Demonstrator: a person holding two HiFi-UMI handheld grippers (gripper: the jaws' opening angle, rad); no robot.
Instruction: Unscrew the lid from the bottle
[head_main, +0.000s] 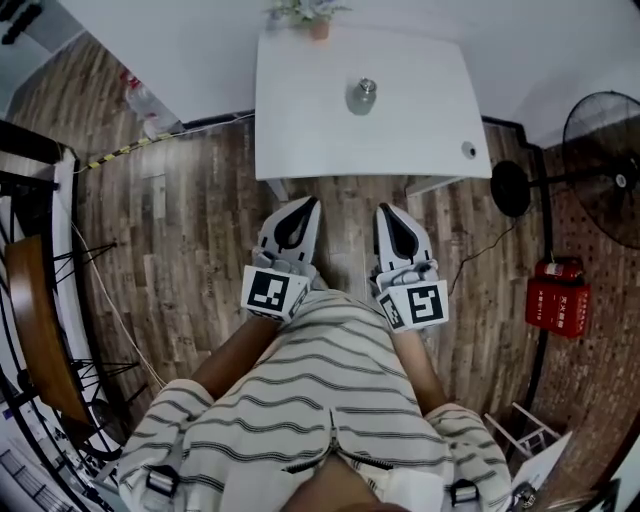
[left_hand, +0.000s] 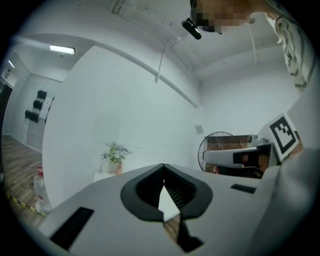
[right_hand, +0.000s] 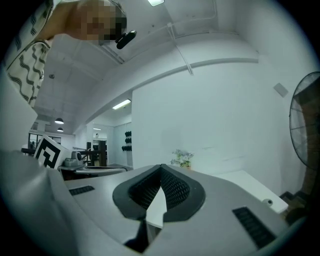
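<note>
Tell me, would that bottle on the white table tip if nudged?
Possibly: the bottle stands upright, unsupported, on the smooth table, so it may slide or topple. It looks round, so once down it would likely roll.

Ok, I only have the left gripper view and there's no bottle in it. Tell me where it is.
Observer: In the head view, the bottle stands near the middle of the white table.
Operator: Report the right gripper.
Observer: Its own view shows the right gripper shut, with nothing between its fingers.
Operator: Check the lid.
Observer: The lid is on the bottle.
</note>
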